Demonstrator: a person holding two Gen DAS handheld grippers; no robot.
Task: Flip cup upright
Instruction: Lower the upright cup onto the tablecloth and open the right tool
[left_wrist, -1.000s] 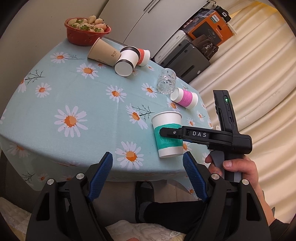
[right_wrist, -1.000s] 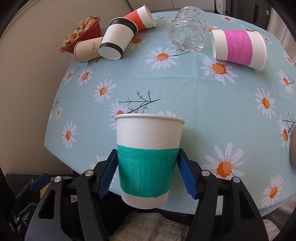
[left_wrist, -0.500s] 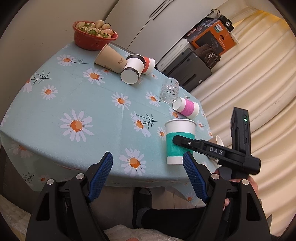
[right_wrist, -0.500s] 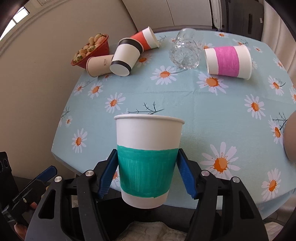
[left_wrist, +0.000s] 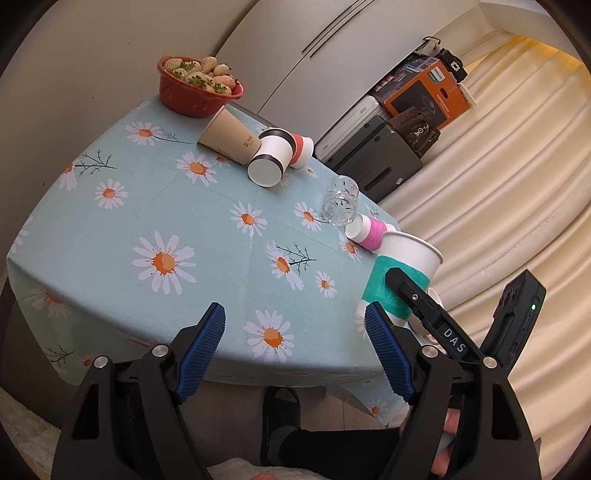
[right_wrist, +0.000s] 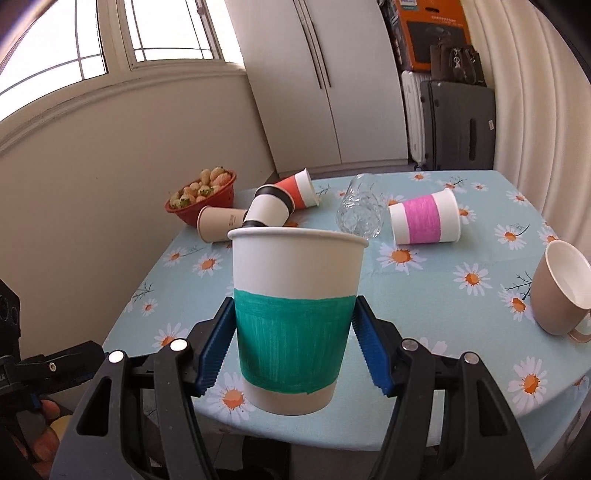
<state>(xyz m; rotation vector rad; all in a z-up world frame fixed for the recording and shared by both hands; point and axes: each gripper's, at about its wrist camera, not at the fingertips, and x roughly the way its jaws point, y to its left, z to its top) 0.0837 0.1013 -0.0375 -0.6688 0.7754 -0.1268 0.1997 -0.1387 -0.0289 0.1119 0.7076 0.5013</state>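
Observation:
My right gripper (right_wrist: 291, 350) is shut on a white paper cup with a teal band (right_wrist: 295, 314). The cup is upright, mouth up, held above the near edge of the table (right_wrist: 424, 295). In the left wrist view the same cup (left_wrist: 400, 273) shows at the right, over the table's right corner, with the right gripper's black finger across it. My left gripper (left_wrist: 295, 350) is open and empty, off the table's front edge.
Lying on their sides on the daisy tablecloth: a pink-banded cup (right_wrist: 424, 223), a glass (right_wrist: 360, 214), a black-banded cup (right_wrist: 267, 210), a red cup (right_wrist: 297, 188) and a brown cup (right_wrist: 218, 227). A beige mug (right_wrist: 561, 288) lies at the right. A red bowl of strawberries (right_wrist: 201, 194) stands at the back.
My right gripper has lifted the teal cup and tilted its view up toward level. My left gripper has drawn back and swung left, so the cup sits farther right in its view.

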